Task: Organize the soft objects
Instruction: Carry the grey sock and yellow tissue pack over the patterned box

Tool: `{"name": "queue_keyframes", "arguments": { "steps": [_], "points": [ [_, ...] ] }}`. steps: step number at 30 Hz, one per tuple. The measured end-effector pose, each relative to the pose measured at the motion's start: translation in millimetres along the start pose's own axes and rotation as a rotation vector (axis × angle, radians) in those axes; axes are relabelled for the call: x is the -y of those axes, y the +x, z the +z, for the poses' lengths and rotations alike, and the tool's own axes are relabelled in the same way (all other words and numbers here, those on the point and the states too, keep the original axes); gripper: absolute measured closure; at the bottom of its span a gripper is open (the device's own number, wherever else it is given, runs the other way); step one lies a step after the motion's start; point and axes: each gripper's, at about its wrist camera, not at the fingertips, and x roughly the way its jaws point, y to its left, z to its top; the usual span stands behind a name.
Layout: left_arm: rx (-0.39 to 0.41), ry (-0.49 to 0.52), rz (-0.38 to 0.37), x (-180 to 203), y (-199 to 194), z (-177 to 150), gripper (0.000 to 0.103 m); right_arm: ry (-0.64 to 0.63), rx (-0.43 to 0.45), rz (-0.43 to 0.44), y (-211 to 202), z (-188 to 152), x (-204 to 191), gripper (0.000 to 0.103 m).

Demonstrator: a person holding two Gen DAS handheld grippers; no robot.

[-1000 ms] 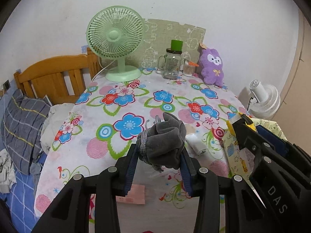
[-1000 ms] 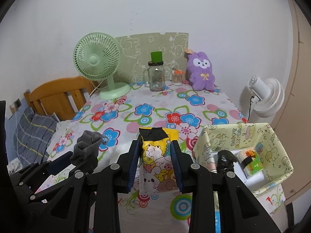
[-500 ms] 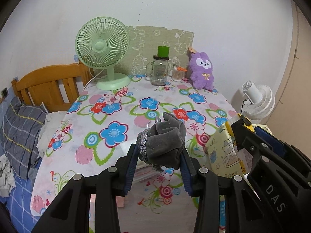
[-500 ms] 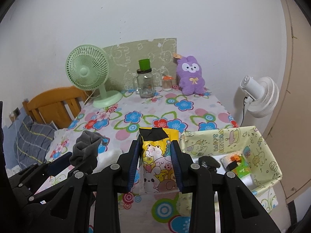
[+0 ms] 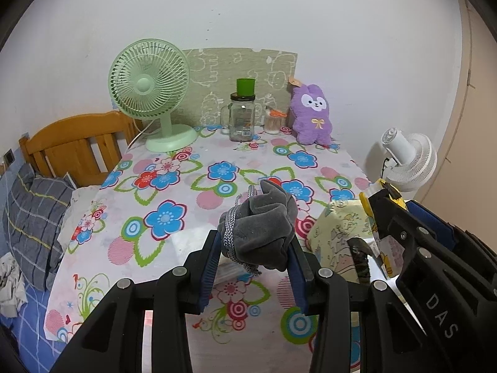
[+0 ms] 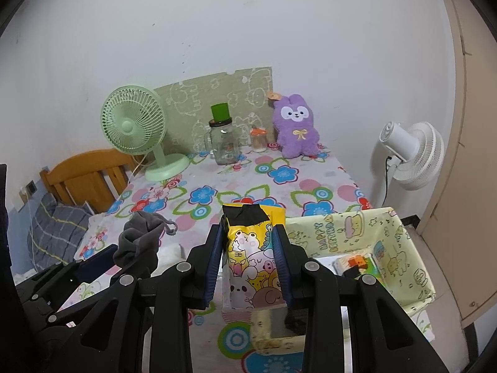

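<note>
My left gripper (image 5: 253, 244) is shut on a grey drawstring pouch (image 5: 264, 227) and holds it above the near part of the flowered table (image 5: 174, 186). The pouch also shows in the right wrist view (image 6: 139, 242). My right gripper (image 6: 250, 258) is shut on a yellow cartoon-print packet (image 6: 253, 261) and holds it at the left wall of a pale yellow box (image 6: 400, 258). That box (image 5: 335, 236) sits at the table's near right and holds several small items. A purple plush rabbit (image 5: 312, 118) sits at the back.
A green desk fan (image 5: 150, 90), a glass jar with a green lid (image 5: 242, 118) and a small jar (image 5: 274, 122) stand along the back wall. A white fan (image 6: 410, 152) stands off the table's right edge. A wooden headboard (image 5: 71, 149) and bedding are to the left.
Both grippers have pulled back and risen, so more of the table shows. The right gripper with the packet has shifted toward the yellow box. Both grips are unchanged.
</note>
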Motion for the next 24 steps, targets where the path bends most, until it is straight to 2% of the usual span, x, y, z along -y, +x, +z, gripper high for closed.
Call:
{"name": "queue_keyframes", "arguments": {
  "steps": [24],
  "points": [
    [-0.001,0.085,-0.086,69,17,-3,0.061,0.042,0.016,-0.086,-5,-3,67,0.067]
  ]
}}
